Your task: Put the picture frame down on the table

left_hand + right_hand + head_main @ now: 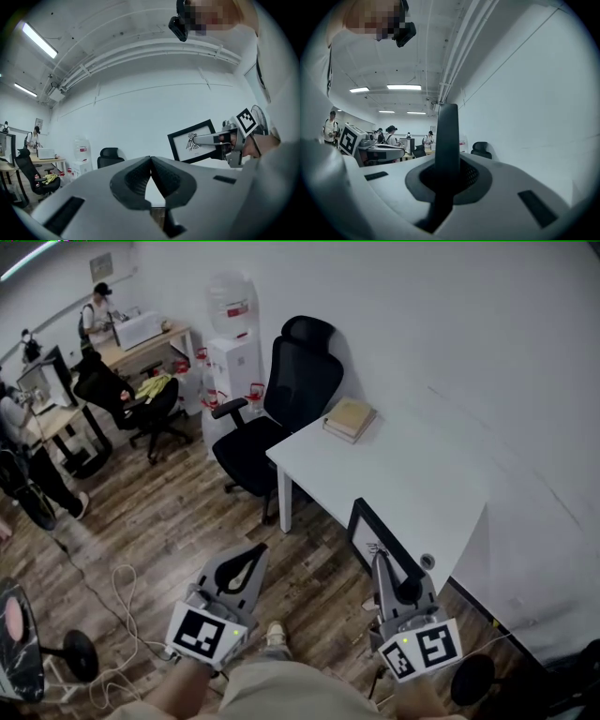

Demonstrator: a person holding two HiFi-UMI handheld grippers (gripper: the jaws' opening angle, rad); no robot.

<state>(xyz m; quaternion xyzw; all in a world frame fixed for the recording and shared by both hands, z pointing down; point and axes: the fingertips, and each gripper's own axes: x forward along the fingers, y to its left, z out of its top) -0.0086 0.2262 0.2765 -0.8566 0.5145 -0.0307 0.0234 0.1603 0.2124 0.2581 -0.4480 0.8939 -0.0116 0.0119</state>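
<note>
My right gripper (380, 559) is shut on a black picture frame (367, 532) with a white print. It holds the frame upright, just off the near edge of the white table (403, 474). In the right gripper view the frame (447, 136) shows edge-on as a dark bar clamped between the jaws of the right gripper (446, 161). My left gripper (258, 549) hangs over the wooden floor to the frame's left, its jaws shut on nothing. From the left gripper (150, 158) I see the frame (187, 140) and the right gripper (220, 138) gripping its side.
A tan book (350, 418) lies at the table's far corner. A black office chair (286, 399) stands beside it, with a water dispenser (232, 343) behind. Cables (117, 601) and a fan base (80, 652) are on the floor at left. People sit at desks (141, 343) far left.
</note>
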